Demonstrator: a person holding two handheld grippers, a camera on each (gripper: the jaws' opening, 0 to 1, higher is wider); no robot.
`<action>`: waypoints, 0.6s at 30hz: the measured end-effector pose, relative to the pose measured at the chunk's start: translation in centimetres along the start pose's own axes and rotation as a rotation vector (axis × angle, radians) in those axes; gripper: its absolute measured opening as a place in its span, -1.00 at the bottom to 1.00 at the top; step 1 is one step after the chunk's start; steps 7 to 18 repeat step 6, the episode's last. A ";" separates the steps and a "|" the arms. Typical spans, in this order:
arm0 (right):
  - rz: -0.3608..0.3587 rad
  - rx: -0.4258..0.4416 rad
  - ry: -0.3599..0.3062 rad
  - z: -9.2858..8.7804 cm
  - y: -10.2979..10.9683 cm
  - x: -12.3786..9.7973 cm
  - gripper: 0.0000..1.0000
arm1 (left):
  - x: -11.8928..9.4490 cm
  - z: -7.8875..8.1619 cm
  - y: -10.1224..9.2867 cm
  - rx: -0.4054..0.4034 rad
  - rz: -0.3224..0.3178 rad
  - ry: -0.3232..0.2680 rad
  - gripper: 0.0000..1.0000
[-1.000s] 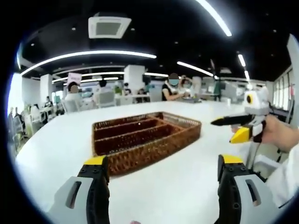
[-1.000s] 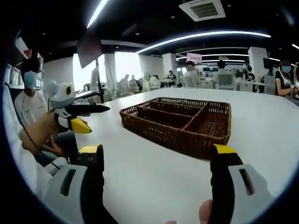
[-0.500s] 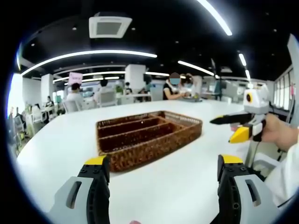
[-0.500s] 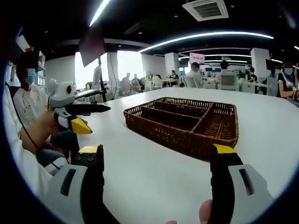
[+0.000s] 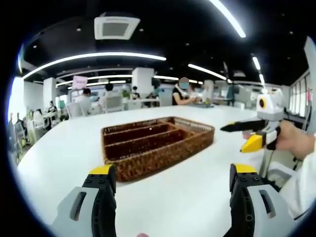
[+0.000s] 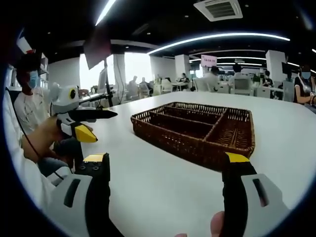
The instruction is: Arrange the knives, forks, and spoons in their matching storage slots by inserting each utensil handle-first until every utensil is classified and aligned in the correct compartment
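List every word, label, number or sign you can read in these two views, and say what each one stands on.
No text can be read.
A pink sign hangs in the far office; a similar one appears in the right gripper view; its marks are too small and blurred to read.
The wicker tray, white table and both grippers carry no visible lettering.

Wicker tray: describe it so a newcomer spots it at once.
On the big white table, ahead of both open tongs, sits the brown woven wicker tray. It is low and rectangular, split by woven dividers into long slots plus one cross compartment, and nothing else rests on the table near it.
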State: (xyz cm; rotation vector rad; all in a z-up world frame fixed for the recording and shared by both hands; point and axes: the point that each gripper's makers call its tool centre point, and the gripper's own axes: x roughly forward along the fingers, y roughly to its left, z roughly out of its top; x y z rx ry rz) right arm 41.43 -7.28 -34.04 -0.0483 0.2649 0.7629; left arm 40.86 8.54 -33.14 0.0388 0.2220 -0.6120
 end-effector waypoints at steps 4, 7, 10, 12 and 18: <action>0.000 0.004 0.002 -0.1 -0.2 -0.1 0.95 | 0.1 -0.3 -0.1 0.003 -0.001 0.008 0.92; -0.001 0.006 0.002 -0.2 -0.2 -0.1 0.95 | 0.1 -0.4 -0.1 -0.001 0.000 0.009 0.92; -0.001 0.006 0.002 -0.2 -0.2 -0.1 0.95 | 0.1 -0.4 -0.1 -0.001 0.000 0.009 0.92; -0.001 0.006 0.002 -0.2 -0.2 -0.1 0.95 | 0.1 -0.4 -0.1 -0.001 0.000 0.009 0.92; -0.001 0.006 0.002 -0.2 -0.2 -0.1 0.95 | 0.1 -0.4 -0.1 -0.001 0.000 0.009 0.92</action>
